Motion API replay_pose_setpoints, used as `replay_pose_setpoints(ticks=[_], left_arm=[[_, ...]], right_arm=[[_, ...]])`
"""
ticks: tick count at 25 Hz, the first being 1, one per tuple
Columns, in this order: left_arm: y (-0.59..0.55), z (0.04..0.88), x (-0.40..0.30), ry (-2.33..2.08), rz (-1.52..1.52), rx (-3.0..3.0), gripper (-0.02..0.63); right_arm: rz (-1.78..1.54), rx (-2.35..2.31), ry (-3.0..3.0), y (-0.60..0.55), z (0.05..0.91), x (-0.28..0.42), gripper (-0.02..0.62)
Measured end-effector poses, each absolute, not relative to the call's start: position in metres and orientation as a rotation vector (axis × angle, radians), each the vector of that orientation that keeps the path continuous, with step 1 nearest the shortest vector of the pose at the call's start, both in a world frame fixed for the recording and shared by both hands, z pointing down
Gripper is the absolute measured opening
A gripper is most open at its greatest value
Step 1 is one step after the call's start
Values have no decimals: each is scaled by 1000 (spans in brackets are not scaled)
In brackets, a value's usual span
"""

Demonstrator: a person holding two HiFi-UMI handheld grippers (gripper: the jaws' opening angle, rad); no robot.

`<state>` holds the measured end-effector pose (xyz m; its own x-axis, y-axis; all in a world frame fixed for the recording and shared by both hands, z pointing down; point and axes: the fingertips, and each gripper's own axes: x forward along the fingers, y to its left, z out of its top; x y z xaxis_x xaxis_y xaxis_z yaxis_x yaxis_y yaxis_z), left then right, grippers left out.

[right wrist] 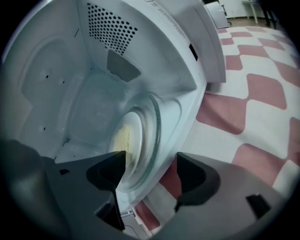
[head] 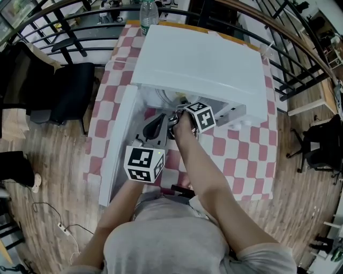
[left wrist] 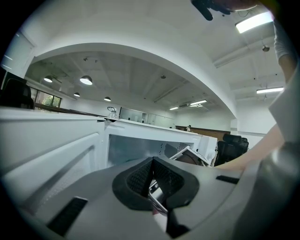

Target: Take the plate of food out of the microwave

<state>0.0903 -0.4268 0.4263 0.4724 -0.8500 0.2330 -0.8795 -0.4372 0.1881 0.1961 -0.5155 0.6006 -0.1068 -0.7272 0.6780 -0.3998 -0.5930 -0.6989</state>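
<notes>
The white microwave stands on the checked table with its door swung open to the left. Inside, a white plate with yellow food lies on the glass turntable. My right gripper is open at the cavity's front. One finger lies over the plate's near edge, the other outside, below the microwave's front sill. In the head view the right gripper reaches into the opening. My left gripper is shut with nothing held and hangs just before the opening.
A red-and-white checked cloth covers the table. A water bottle stands behind the microwave. A dark chair sits to the table's left and another to its right. A black railing curves round the back.
</notes>
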Motion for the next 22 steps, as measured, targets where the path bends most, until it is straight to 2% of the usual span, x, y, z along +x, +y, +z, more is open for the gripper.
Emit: replay_pose_setpoints(ticks=[16,22], left_arm=[[-427,430,98,-1449,159,2446,4],[-427,430,97,-1458,149,2444,5]], right_arm=[[-1814,-1873,1284,-510,607,199,334],[-1807,-1873,1300,-506,602,201,278]])
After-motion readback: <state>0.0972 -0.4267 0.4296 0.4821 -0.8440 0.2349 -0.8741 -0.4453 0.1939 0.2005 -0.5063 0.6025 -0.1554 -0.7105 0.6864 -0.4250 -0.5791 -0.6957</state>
